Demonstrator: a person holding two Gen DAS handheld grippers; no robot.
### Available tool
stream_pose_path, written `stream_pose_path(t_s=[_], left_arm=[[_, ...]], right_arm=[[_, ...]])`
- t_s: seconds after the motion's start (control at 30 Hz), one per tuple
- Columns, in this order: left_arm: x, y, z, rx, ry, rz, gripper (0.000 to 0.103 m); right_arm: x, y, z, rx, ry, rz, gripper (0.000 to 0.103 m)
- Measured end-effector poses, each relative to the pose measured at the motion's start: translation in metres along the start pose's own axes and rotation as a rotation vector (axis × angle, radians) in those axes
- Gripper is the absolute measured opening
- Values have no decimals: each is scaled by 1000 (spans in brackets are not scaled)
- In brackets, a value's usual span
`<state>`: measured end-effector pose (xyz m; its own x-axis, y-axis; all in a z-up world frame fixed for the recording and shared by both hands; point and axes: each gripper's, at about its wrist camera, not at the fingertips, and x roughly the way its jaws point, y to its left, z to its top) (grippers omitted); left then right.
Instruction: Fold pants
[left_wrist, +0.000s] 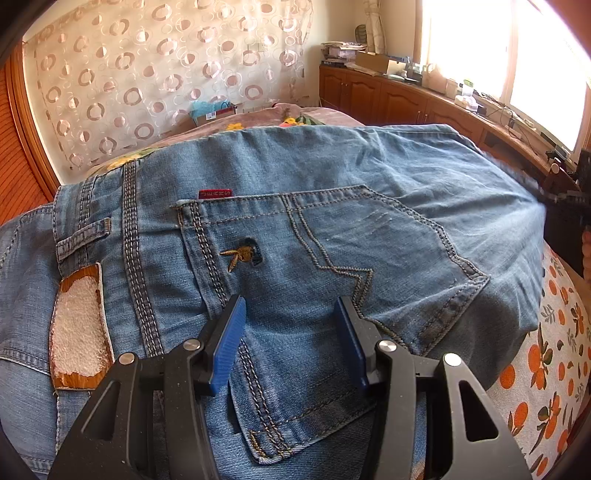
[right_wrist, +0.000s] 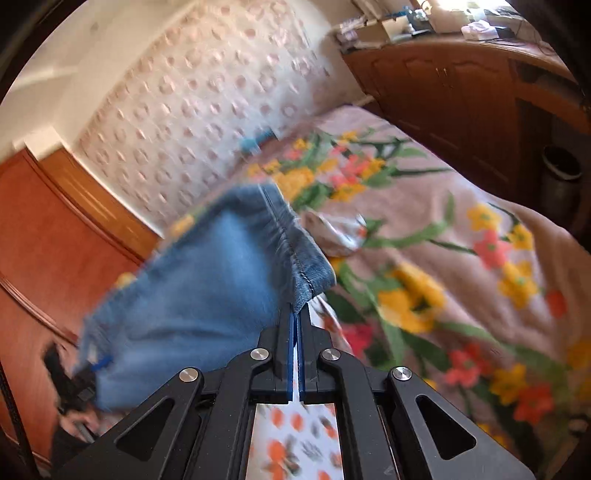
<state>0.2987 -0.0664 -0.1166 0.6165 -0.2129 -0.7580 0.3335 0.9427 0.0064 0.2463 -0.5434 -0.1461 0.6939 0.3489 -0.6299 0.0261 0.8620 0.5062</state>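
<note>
Your left gripper (left_wrist: 291, 314) hangs with its blue pads spread wide over the back pocket (left_wrist: 325, 251) of the jeans (left_wrist: 369, 170), which lie seat-up across the bed, with the orange-print sheet (left_wrist: 546, 369) showing at the right. Your right gripper (right_wrist: 296, 314) is pressed together on a seamed edge of the jeans (right_wrist: 207, 280), holding that denim up above the floral bedspread (right_wrist: 461, 236) (this view is blurred).

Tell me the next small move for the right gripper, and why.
Probably carry the pinched denim across toward the seat. The right gripper is shut on the jeans, lifted off the bedspread, while the left gripper is open over the back pocket.
</note>
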Motion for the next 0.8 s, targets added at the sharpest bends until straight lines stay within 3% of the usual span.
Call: stream_pose_path(t_s=[0.07, 0.1, 0.17, 0.37, 0.5, 0.63, 0.7, 0.8], left_arm=[[0, 0, 0, -1, 0, -1, 51], [0, 0, 0, 0, 0, 0, 51], [0, 0, 0, -2, -1, -1, 51], [-1, 0, -1, -1, 0, -1, 51], [-1, 0, -1, -1, 0, -1, 51], [-1, -1, -1, 1, 1, 1, 51], [0, 0, 0, 2, 1, 2, 51], [0, 0, 0, 2, 1, 2, 51]], right_arm=[[7, 0, -9, -24, 24, -63, 1], [9, -2, -11, -26, 28, -83, 6], [9, -3, -9, -36, 1, -156, 10], [7, 13, 8, -118, -77, -199, 21], [15, 24, 11, -147, -81, -157, 24], [39, 26, 11, -160, -27, 11, 32], [55, 34, 12, -190, -2, 43, 34], [81, 41, 20, -228, 16, 59, 51]])
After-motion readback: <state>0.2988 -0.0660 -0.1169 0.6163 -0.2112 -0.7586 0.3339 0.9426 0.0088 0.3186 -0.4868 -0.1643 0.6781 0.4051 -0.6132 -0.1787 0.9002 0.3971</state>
